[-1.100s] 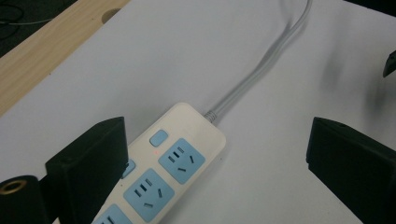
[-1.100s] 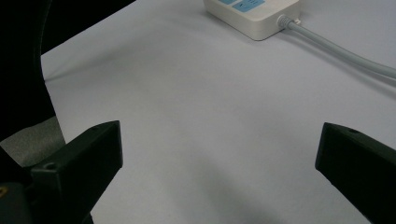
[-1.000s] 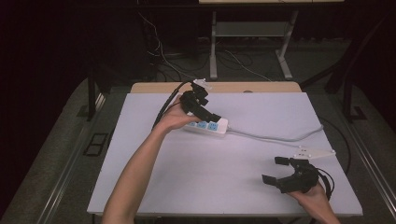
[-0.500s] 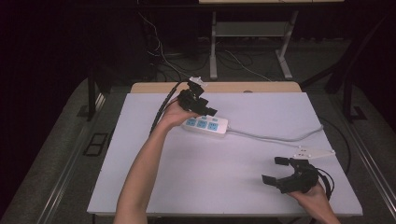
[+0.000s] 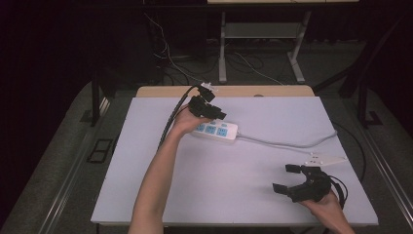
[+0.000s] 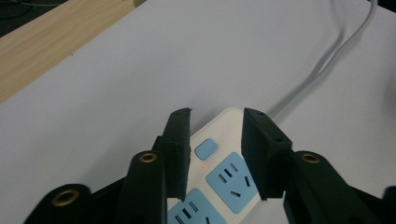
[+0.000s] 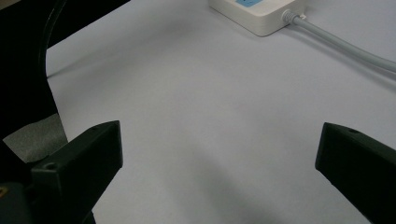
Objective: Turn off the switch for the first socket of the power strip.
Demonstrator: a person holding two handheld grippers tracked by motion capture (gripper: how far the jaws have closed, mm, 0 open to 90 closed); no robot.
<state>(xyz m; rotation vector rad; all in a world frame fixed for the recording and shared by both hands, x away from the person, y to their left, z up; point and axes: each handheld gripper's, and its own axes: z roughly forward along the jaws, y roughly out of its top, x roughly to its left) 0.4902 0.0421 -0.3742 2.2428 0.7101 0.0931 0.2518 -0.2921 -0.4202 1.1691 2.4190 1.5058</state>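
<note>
A white power strip (image 5: 216, 130) with blue sockets lies at the back of the white table (image 5: 229, 195), and its grey cable (image 5: 292, 144) runs off to the right. My left gripper (image 5: 214, 113) hovers just over the strip's left end. In the left gripper view its jaws stand a little apart (image 6: 217, 140), with nothing between them; the strip (image 6: 224, 177) and its small blue switch (image 6: 206, 149) show through the gap below. My right gripper (image 5: 285, 178) rests near the front right corner, wide open and empty. From there the strip's cable end (image 7: 254, 16) lies far ahead.
A small white plug-like piece (image 5: 324, 159) lies on the table just behind the right gripper. A wooden strip (image 5: 272, 91) edges the table's back. Black cables trail from the left gripper over the back-left edge. Dark floor and desk legs lie beyond.
My left gripper has drawn back and up from the power strip's top towards its left end. The strip and the right gripper have stayed put.
</note>
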